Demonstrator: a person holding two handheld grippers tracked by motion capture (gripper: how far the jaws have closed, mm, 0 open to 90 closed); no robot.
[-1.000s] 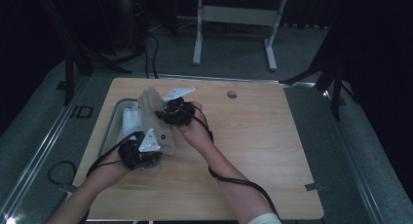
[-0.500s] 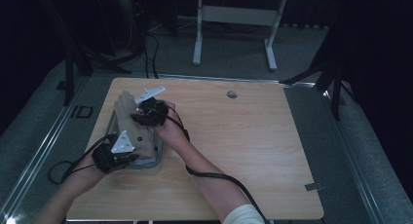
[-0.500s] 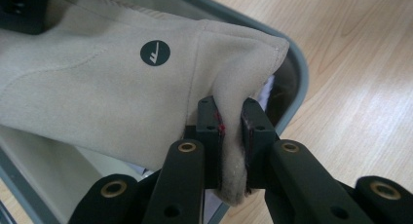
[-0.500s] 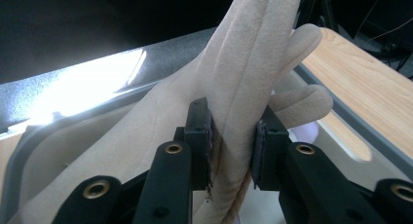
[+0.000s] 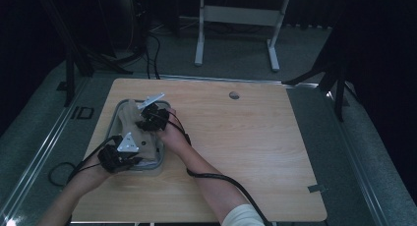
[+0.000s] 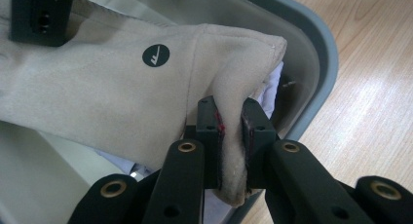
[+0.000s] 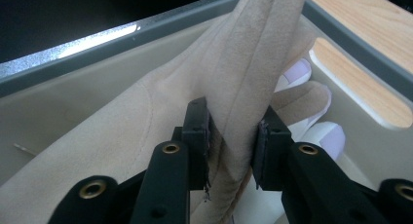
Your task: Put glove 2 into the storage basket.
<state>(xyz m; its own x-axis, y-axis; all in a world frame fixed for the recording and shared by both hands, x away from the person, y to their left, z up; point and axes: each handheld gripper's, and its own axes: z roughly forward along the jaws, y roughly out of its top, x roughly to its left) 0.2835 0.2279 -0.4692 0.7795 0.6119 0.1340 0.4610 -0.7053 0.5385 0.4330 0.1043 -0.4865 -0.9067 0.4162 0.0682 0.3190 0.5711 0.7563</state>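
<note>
Two claws hold one beige suede glove over a grey tray (image 5: 117,119) at the left side of the wooden bench (image 5: 255,152). On the left, the left claw (image 6: 229,124) is pinched tight on the cuff end of the glove (image 6: 102,95). Further right, the right claw (image 7: 233,131) has just been opening; its jaws are narrow around a raised fold near the glove's fingers (image 7: 311,100), which lie in the tray. The step in hand looks like laying the glove into the tray; next, both claws need to let go and lift clear.

Tray wall (image 5: 118,119) hemming the glove (image 5: 132,117), bare table (image 5: 255,137) open rightward
</note>
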